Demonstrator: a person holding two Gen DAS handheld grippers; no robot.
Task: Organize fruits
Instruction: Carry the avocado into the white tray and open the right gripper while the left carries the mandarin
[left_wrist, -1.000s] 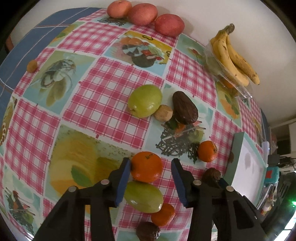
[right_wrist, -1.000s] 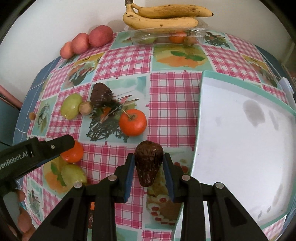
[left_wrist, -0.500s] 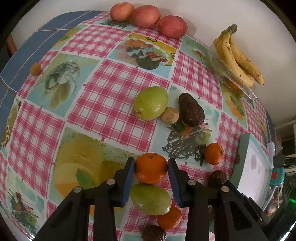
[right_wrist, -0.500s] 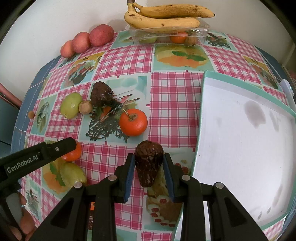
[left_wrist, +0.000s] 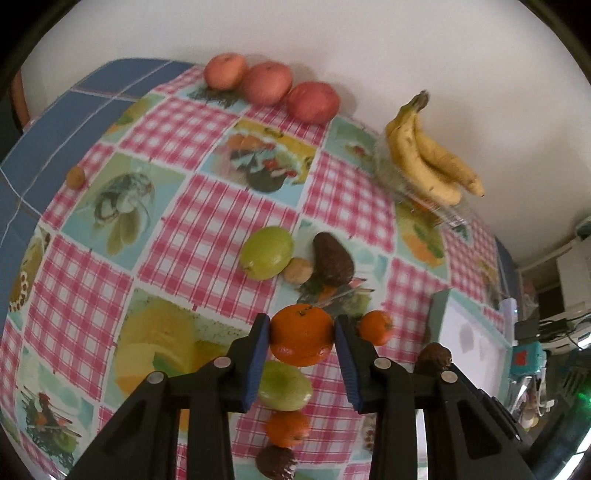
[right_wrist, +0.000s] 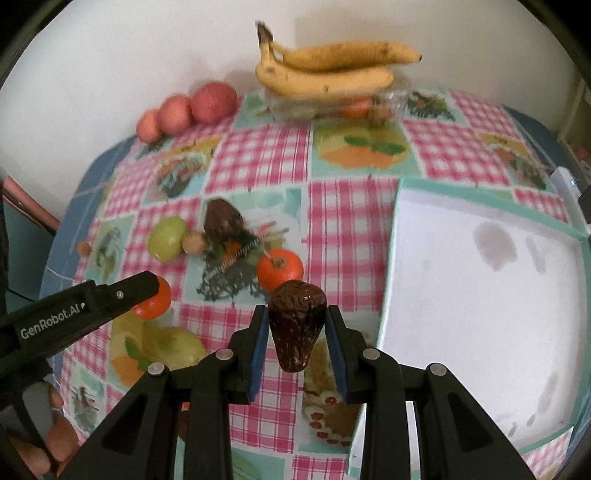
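Your left gripper (left_wrist: 301, 338) pinched a round orange tangerine (left_wrist: 300, 334) between its blue pads, clear of the checked pink oilcloth table (left_wrist: 207, 236); your right gripper (right_wrist: 295, 334) clamped a dark brown wrinkled avocado (right_wrist: 296, 325) beside the empty white teal-rimmed tray (right_wrist: 480, 295). The yellow bananas (right_wrist: 332, 70) by the white wall looked blurred.

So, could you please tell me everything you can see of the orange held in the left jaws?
The orange is round, slightly flattened and bright, with a glossy dimpled peel and a small dark stem scar on top. It sits between the blue pads of the left gripper, which press on both its sides. It looks lifted clear of the checked tablecloth. A green fruit lies just below it in the left wrist view.
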